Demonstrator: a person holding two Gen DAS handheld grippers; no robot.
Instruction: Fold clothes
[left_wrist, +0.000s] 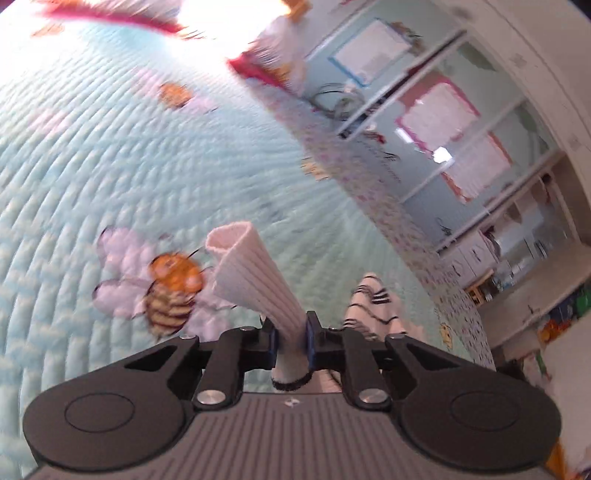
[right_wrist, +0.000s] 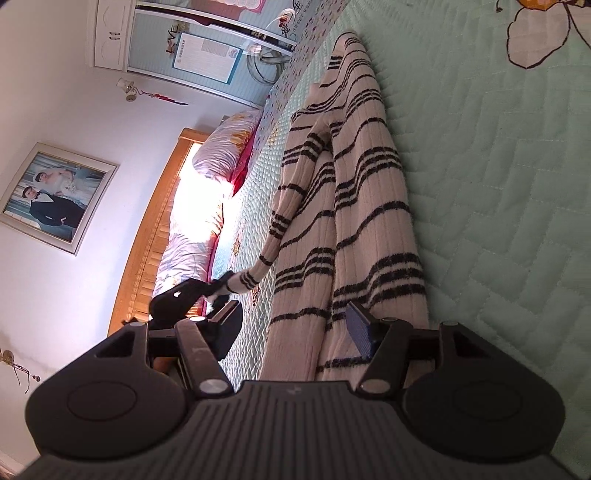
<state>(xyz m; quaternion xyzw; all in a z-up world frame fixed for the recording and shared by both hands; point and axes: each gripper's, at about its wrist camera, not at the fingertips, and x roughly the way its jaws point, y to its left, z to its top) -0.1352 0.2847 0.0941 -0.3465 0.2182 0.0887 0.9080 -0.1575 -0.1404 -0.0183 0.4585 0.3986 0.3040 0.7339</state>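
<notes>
A cream sweater with black stripes (right_wrist: 354, 206) lies on the pale green quilted bed cover (right_wrist: 498, 184). My left gripper (left_wrist: 291, 334) is shut on the end of its sleeve; the ribbed cream cuff (left_wrist: 243, 266) sticks out past the fingers, lifted above the bed. The sweater's body shows behind it in the left wrist view (left_wrist: 373, 302). In the right wrist view the left gripper (right_wrist: 221, 286) holds the sleeve (right_wrist: 284, 218) stretched away from the body. My right gripper (right_wrist: 295, 325) is open, its jaws wide apart just above the sweater's near edge, holding nothing.
The bed cover has bee and flower prints (left_wrist: 166, 288). Pillows and a folded floral quilt (right_wrist: 199, 229) lie against the wooden headboard (right_wrist: 155, 236). A wardrobe with sliding doors (left_wrist: 461, 122) stands past the bed's edge. A framed photo (right_wrist: 55, 195) hangs on the wall.
</notes>
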